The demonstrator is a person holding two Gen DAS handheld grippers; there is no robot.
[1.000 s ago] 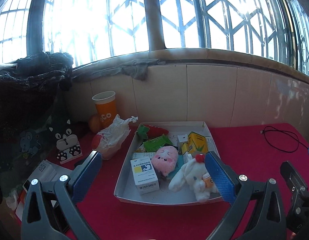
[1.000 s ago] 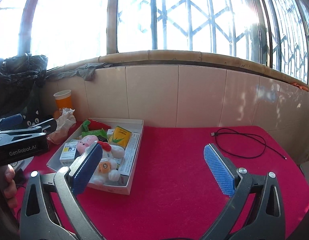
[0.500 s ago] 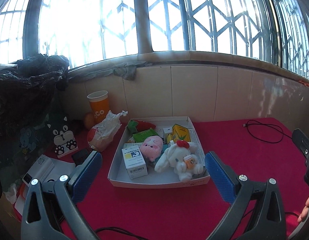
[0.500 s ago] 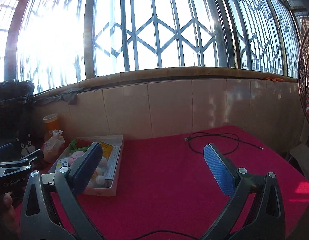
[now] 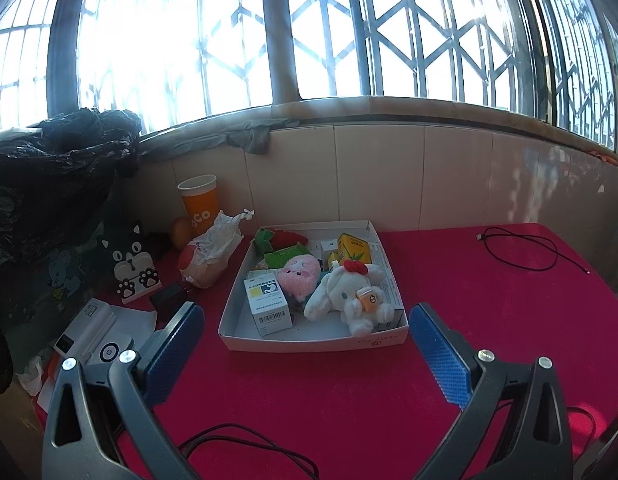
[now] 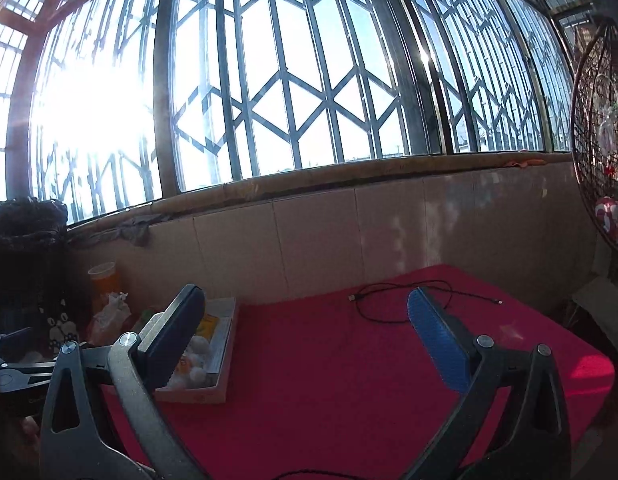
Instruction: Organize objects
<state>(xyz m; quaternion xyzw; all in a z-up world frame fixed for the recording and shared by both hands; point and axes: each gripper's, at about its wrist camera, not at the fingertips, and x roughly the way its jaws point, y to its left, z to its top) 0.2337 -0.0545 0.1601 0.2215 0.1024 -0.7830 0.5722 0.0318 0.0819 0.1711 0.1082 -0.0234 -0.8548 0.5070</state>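
Note:
A white cardboard tray point(image 5: 309, 342) sits on the red tablecloth and holds a white plush rabbit point(image 5: 349, 296), a pink plush point(image 5: 299, 276), a white medicine box point(image 5: 267, 300), a yellow carton point(image 5: 353, 248) and green packets. My left gripper point(image 5: 305, 356) is open and empty, in front of the tray and apart from it. My right gripper point(image 6: 305, 332) is open and empty, raised above the cloth to the right of the tray point(image 6: 223, 364). The left gripper's body point(image 6: 13, 368) shows at the right wrist view's left edge.
Left of the tray lie a tied plastic bag point(image 5: 213, 252), an orange paper cup point(image 5: 199, 204), a cat-figure card point(image 5: 131, 264), a black charger point(image 5: 171, 296) and white boxes point(image 5: 93, 340). A black cable point(image 5: 521, 248) lies at the far right. A tiled wall runs behind.
Both grippers have pulled back and up from the tray. The tray looks smaller and farther away in both views. Both stay open and empty.

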